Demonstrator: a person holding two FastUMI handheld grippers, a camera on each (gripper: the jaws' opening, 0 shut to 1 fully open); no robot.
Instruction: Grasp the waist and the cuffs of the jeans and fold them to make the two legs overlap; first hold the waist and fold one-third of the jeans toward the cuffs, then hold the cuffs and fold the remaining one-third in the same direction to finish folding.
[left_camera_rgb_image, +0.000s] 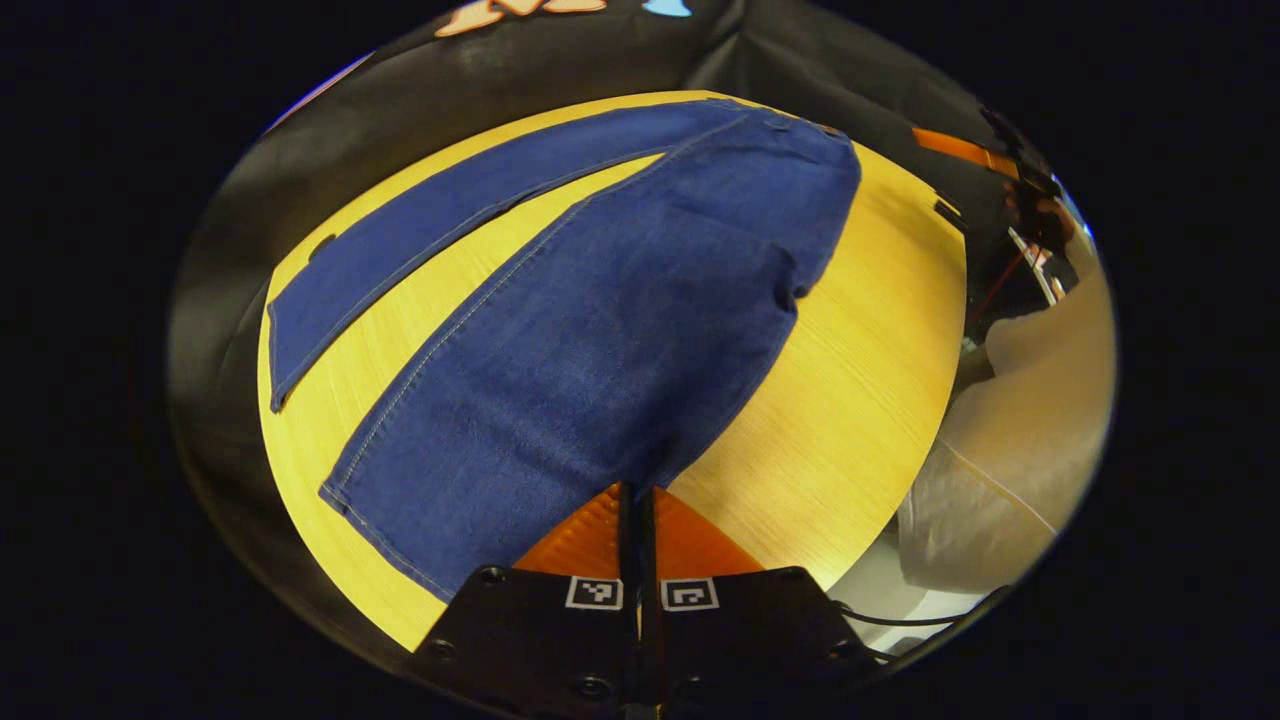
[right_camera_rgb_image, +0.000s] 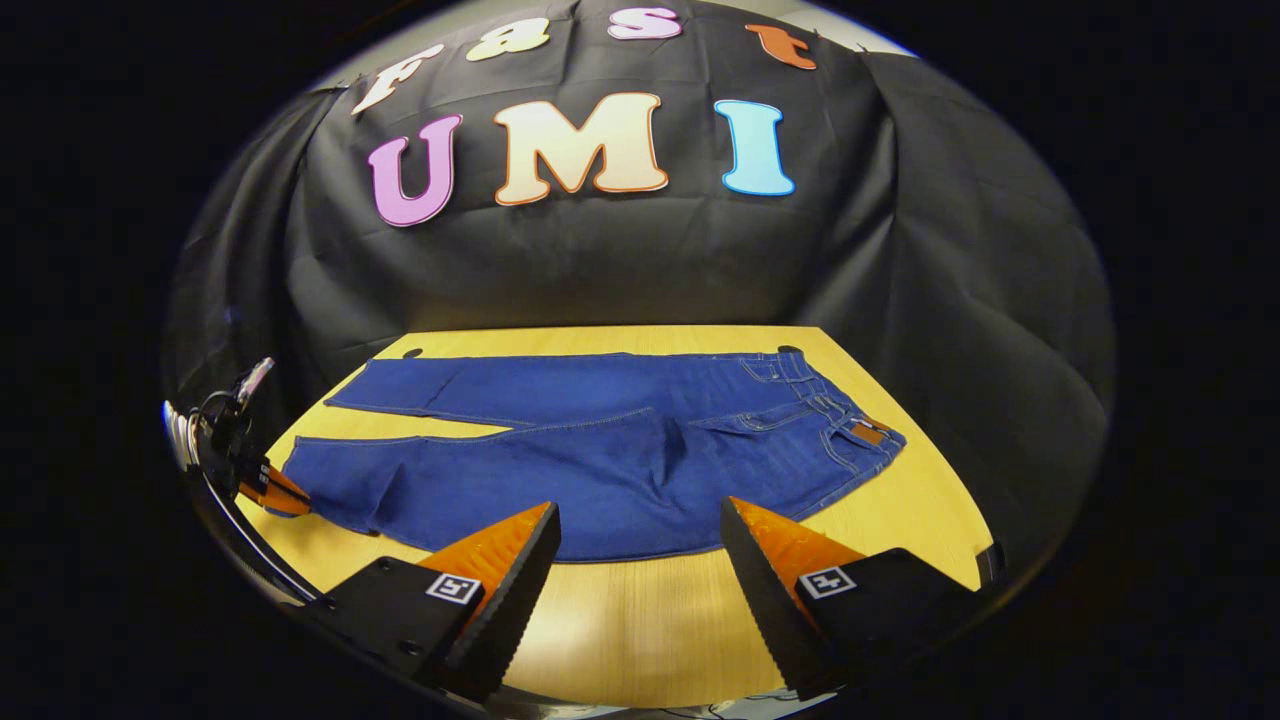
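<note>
Left gripper view
- Jeans: spread flat on the wooden table, both legs apart in a V, near leg running up from the fingers, far leg lying separately toward the booth wall.
- Left gripper: fingers pressed together with no gap visible, tips at the edge of the near leg close to its cuff; appears to pinch the denim hem, though the cloth between the pads is hidden.
- Person: pale sleeve at the right edge.

Right gripper view
- Jeans: laid lengthwise across the table, waist at the right end, cuffs at the left end, legs side by side with a slit of table between them, not overlapped.
- Right gripper: fingers spread wide, holding nothing, poised above bare wood just short of the near edge of the denim, apart from it.
- Left gripper: seen far off at the near cuff, touching it.

Progress
- Done: at most a hold at one cuff.
- Left: waist grasp, overlapping the legs, waist-third fold, cuff-third fold; judged to be at the very start.
</note>
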